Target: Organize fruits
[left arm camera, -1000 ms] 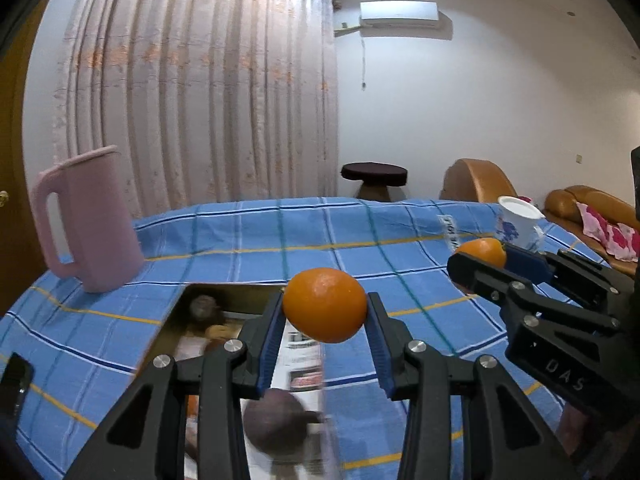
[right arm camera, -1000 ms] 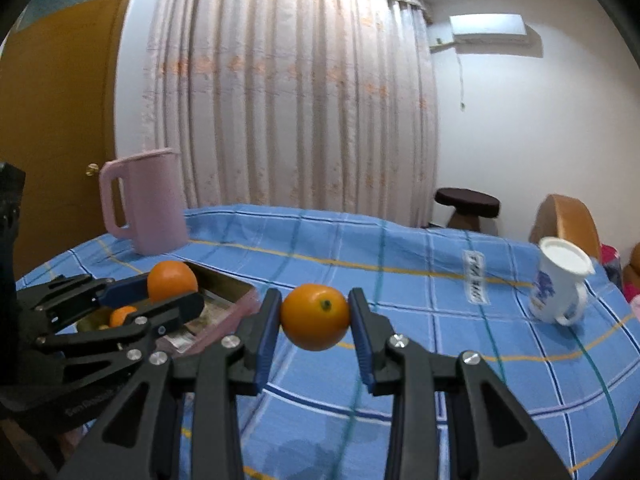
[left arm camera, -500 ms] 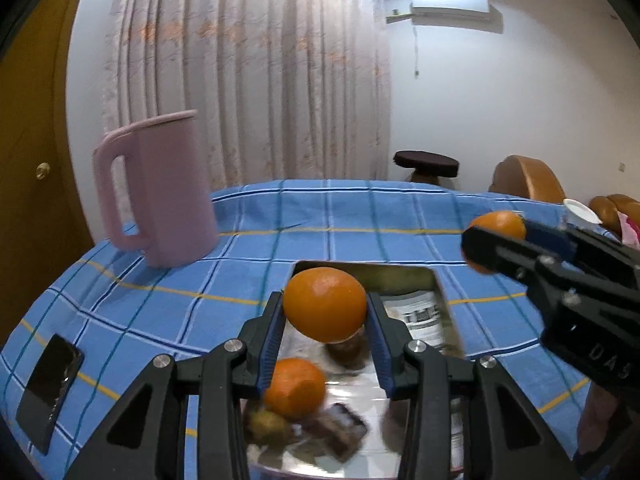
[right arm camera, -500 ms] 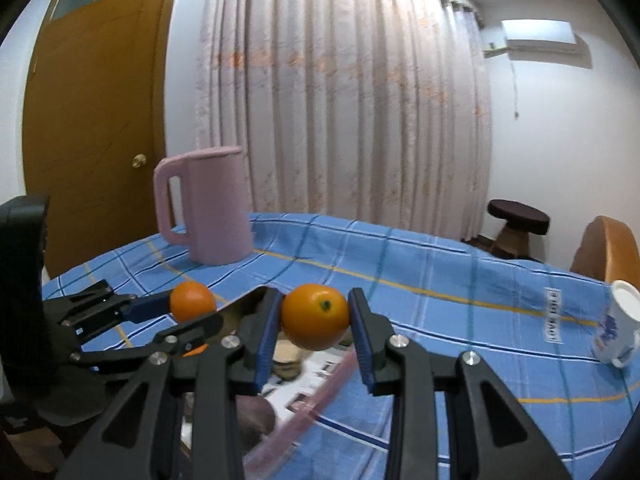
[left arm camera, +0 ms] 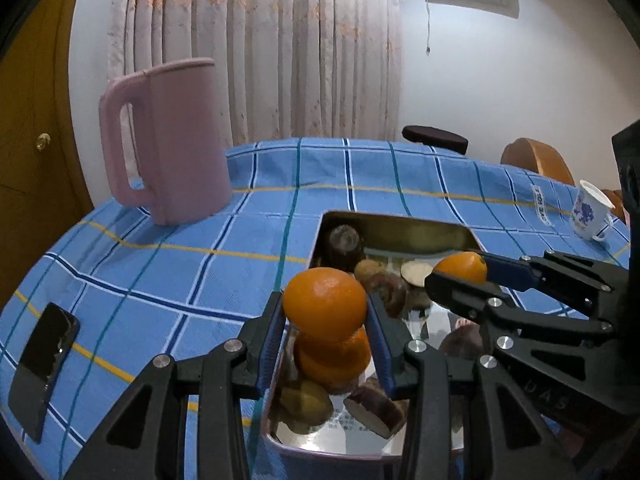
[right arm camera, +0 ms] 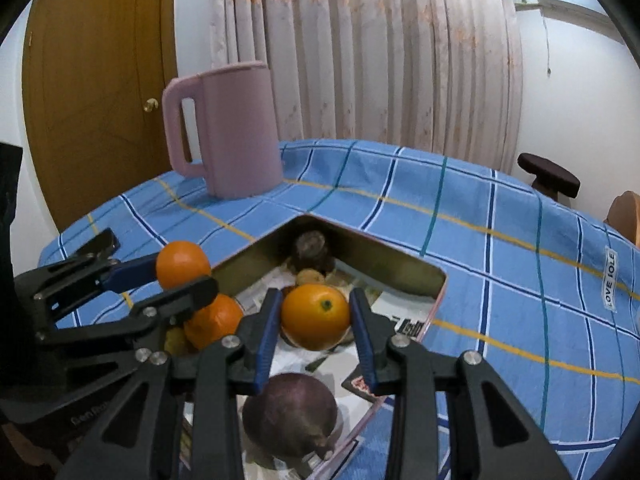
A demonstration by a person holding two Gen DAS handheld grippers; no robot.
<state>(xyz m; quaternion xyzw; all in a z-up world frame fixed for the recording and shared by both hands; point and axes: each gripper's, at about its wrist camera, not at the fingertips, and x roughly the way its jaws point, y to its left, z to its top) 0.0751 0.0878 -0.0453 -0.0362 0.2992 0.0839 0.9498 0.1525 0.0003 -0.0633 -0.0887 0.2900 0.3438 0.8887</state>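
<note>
My left gripper [left arm camera: 325, 312] is shut on an orange [left arm camera: 324, 303] and holds it above the near left part of a shiny metal tray [left arm camera: 400, 227]. My right gripper [right arm camera: 315, 318] is shut on a second orange [right arm camera: 314, 316] over the same tray [right arm camera: 400, 264]. The tray holds another orange [left arm camera: 332, 356], also in the right wrist view [right arm camera: 214, 320], a dark purple round fruit [right arm camera: 291, 414] and several brown fruits. Each gripper shows in the other's view, the right one [left arm camera: 460, 270] and the left one [right arm camera: 182, 266], side by side.
A pink pitcher [left arm camera: 168, 144] stands at the back left on the blue checked tablecloth [left arm camera: 160, 276]. A black phone [left arm camera: 42, 368] lies at the near left edge. A white flowered cup [left arm camera: 590, 212] stands at the far right. A stool and sofa are beyond the table.
Both grippers have swung left with their oranges and now hang over the tray. The tray's fruits have come into full view below them.
</note>
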